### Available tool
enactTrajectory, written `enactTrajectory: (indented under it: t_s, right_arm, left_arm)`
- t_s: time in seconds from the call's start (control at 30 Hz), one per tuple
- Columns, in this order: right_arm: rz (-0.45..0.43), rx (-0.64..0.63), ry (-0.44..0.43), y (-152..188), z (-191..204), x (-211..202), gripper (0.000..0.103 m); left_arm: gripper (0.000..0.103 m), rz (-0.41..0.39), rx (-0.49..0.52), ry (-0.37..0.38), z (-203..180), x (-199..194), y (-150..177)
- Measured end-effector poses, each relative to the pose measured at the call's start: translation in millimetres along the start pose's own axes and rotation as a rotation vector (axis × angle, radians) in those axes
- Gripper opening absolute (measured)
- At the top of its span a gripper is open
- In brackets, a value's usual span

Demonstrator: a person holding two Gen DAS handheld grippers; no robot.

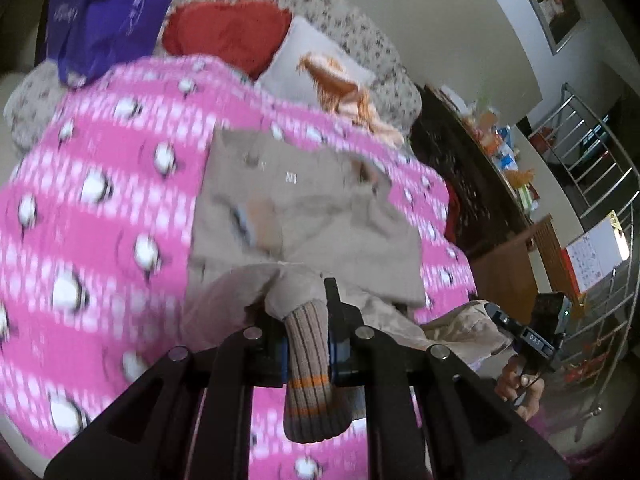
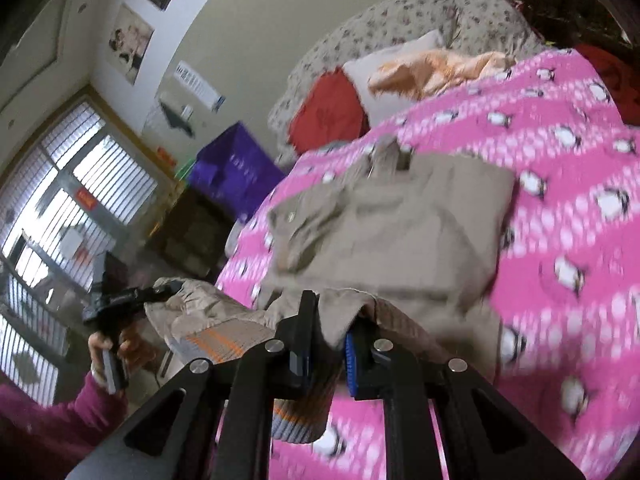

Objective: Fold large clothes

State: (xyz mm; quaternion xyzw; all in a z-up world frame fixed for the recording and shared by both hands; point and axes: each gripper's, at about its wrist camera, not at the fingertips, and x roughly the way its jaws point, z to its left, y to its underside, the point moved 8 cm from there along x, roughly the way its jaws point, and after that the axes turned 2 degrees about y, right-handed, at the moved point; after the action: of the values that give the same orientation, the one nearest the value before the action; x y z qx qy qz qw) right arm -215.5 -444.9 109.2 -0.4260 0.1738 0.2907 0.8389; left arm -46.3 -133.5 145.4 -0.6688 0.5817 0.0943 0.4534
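Both grippers clamped the ribbed hem of the beige jacket (image 1: 304, 216): left gripper (image 1: 306, 344), right gripper (image 2: 330, 344). Hem lifted; the rest lay on the pink blanket (image 1: 100, 220).

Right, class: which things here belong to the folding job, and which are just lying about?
Job:
- beige jacket
- left tool, shut on its ribbed hem
- right tool, shut on the hem too
- pink blanket it lies on

Lying about:
- red cushion
- orange cloth
- purple bag
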Motion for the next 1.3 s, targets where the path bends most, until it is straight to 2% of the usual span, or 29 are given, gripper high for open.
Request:
enactTrajectory:
  t_s: [0.1,0.33,0.8,0.87,0.9,0.97,1.0,1.03,1.1,1.23,1.3]
  right_arm:
    - [-0.034,0.016,0.032,-34,-13,13,0.012]
    - [-0.057,0.022,0.094,-92,-39,49,0.011]
    - [-0.027,0.192,0.177,-136,-127,123,0.011]
    - [0.006,0.231,0.174,-138,-139,137,0.013]
    - [0.022,0.254,0.183,-138,-146,142,0.019]
    - [0.024,0.237,0.189,-142,-148,142,0.027]
    - [0.003,0.209,0.191,-144,-143,136,0.033]
    - [-0.016,0.188,0.183,-146,-139,129,0.041]
    - [-0.064,0.173,0.180,-149,-131,108,0.047]
    - [-0.074,0.031,0.163,-138,-99,83,0.046]
    - [-0.043,-0.047,0.123,-125,-75,88,0.046]
  left_arm:
    - [0.011,-0.019,-0.010,-0.021,5,19,-29]
    - [0.011,0.011,-0.039,-0.054,13,66,-70]
    - [0.011,0.059,-0.079,-0.122,41,163,-132]
    - [0.017,0.084,-0.108,-0.125,52,178,-135]
    - [0.022,0.092,-0.123,-0.118,55,182,-135]
    - [0.047,0.122,-0.148,-0.082,58,186,-135]
    - [0.067,0.118,-0.155,-0.065,57,183,-136]
    - [0.081,0.097,-0.155,-0.059,56,177,-137]
    - [0.087,0.034,-0.134,-0.065,54,162,-144]
    - [0.087,0.035,-0.094,-0.059,48,148,-142]
    - [0.087,0.044,-0.045,-0.063,41,148,-132]
